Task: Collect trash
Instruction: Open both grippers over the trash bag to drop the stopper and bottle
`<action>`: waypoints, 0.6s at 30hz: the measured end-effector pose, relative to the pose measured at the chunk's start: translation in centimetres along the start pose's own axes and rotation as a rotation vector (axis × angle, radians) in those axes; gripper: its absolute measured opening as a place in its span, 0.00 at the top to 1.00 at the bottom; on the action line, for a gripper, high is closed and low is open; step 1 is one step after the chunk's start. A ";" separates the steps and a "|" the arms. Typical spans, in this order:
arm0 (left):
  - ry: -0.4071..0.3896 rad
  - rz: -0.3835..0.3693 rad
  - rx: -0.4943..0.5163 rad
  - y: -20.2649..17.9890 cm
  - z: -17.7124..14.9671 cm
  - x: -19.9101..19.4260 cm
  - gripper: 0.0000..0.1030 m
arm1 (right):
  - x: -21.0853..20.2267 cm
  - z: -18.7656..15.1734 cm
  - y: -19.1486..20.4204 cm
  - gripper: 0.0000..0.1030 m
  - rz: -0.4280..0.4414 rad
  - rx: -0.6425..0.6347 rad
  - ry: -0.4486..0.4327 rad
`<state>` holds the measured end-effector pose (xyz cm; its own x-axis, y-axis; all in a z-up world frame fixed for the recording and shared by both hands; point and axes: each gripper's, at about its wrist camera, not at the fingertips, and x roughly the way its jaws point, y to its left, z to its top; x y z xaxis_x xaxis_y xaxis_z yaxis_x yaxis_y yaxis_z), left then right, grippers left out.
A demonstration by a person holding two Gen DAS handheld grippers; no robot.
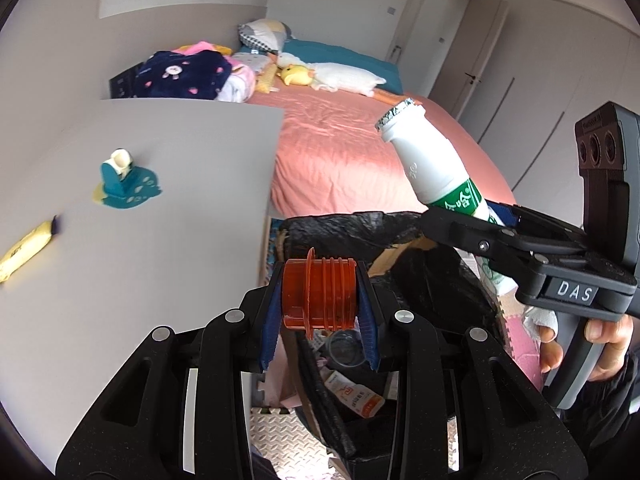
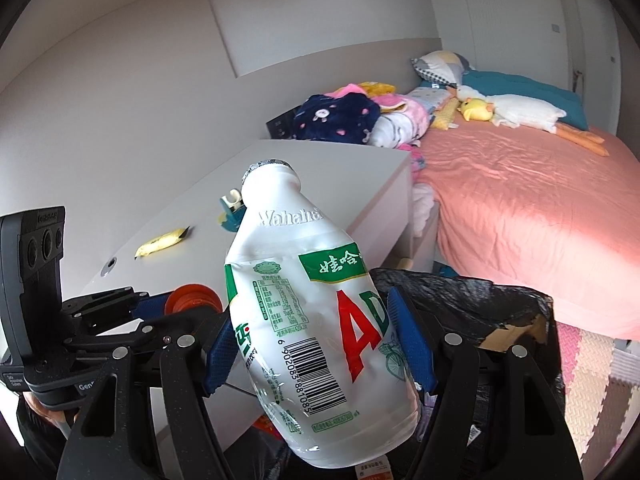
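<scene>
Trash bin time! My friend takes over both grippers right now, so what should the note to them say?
Left gripper: jaws shut on the orange ribbed plastic cap, above the black-lined cardboard trash bin.
Right gripper: jaws shut on the white plastic Wahaha drink bottle, also by the bin.
Done: both pieces picked up.
Left: drop both in the bin, then fetch the yellow wrapper and the teal packet from the white tabletop.

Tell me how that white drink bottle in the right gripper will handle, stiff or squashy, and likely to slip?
The white bottle probably squashes easily: its wall looks dented and creased where the right gripper clamps it. It is likely light, since the foil seal at its mouth looks torn open. Its glossy label may be slippery, and it sits tilted in the grip, so it could twist.
</scene>
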<state>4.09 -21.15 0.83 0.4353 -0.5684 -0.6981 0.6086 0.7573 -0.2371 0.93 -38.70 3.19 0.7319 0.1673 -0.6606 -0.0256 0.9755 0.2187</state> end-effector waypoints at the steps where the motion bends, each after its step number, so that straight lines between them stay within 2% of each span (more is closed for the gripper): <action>1: 0.006 -0.009 0.011 -0.5 0.0 0.3 0.68 | -0.3 0.0 -0.5 0.32 -0.008 0.007 -0.002; 7: 0.048 -0.070 0.066 -3.4 -0.2 1.8 0.68 | -2.0 -0.1 -3.2 0.31 -0.066 0.060 -0.009; 8: 0.064 -0.093 0.070 -3.8 -0.2 2.1 0.65 | -2.1 0.0 -3.7 0.27 -0.083 0.072 -0.002; 9: 0.086 -0.114 0.074 -4.3 -0.3 2.4 0.35 | -2.4 0.1 -4.3 0.16 -0.136 0.087 -0.003; 10: 0.097 -0.112 0.073 -4.6 -0.4 2.6 0.07 | -2.6 0.1 -4.8 0.11 -0.184 0.099 -0.017; 12: 0.082 -0.112 0.092 -5.2 -0.6 2.5 0.06 | -3.4 0.0 -5.9 0.08 -0.232 0.120 -0.043; 18: 0.080 -0.124 0.113 -5.4 -0.7 2.3 0.06 | -4.6 -0.3 -8.1 0.08 -0.226 0.176 -0.078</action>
<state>1.35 -26.29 0.03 0.3010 -0.6241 -0.7210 0.7269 0.6396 -0.2502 -2.41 -47.29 4.27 0.7561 -0.0698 -0.6507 0.2576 0.9458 0.1979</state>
